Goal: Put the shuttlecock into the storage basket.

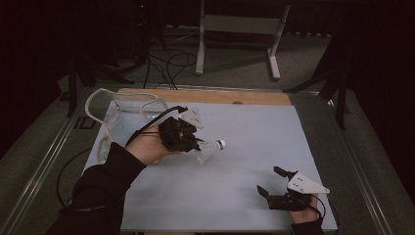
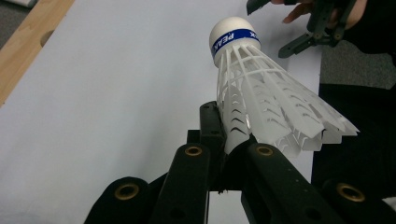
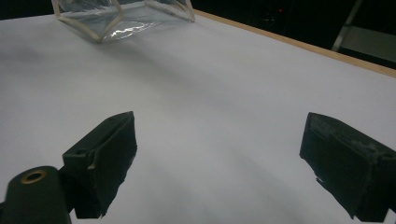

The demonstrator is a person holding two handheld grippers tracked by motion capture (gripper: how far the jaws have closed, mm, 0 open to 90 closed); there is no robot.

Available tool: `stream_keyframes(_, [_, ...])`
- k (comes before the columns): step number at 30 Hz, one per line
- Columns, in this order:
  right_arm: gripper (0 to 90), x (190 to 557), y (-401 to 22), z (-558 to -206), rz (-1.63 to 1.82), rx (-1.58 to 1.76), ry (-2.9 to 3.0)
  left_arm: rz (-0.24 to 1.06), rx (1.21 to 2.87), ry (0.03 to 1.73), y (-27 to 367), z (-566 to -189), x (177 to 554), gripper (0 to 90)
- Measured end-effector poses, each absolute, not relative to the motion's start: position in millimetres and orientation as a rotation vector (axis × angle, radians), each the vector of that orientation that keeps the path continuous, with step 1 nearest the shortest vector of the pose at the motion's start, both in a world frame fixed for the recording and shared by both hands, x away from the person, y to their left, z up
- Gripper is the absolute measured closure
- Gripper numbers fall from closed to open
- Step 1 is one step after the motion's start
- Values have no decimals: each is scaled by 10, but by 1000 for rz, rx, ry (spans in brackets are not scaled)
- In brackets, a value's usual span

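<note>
Your left hand-held gripper is clamped on the skirt of a shuttlecock, lifted clear of the white worktop. In the left gripper view the jaws pinch the lower edge of the skirt on one side, so the shuttlecock stands out beyond the jaw tips with its long axis running on from them, cork end farthest from your hand and the flared skirt nearest. In the high view that axis lies roughly level and points toward the right side of the worktop. Your right hand-held gripper rests near the front right corner with its jaws spread wide and nothing between them; it is well apart from the shuttlecock, so the left hand is the one that carries it. A clear plastic bag with a pale rim sits at the far left corner, behind your left hand, and looks the likely place for it. The skirt is thin white plastic lattice, light and springy, and probably deforms under a hard squeeze; the cork is rounded, white, with a blue band. The bag is glossy and looks floppy.
</note>
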State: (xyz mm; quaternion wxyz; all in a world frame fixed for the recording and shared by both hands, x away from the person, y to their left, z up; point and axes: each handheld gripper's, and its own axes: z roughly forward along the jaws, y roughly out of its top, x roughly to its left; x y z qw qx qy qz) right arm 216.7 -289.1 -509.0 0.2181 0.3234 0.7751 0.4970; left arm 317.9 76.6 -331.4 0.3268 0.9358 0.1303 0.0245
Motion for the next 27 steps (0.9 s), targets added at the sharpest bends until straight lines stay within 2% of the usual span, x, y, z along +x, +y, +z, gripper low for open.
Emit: stream_keyframes(27, [104,2177,-2848,-5104,1370,849,2161,156,2386,519,1631,-3091,3211,900])
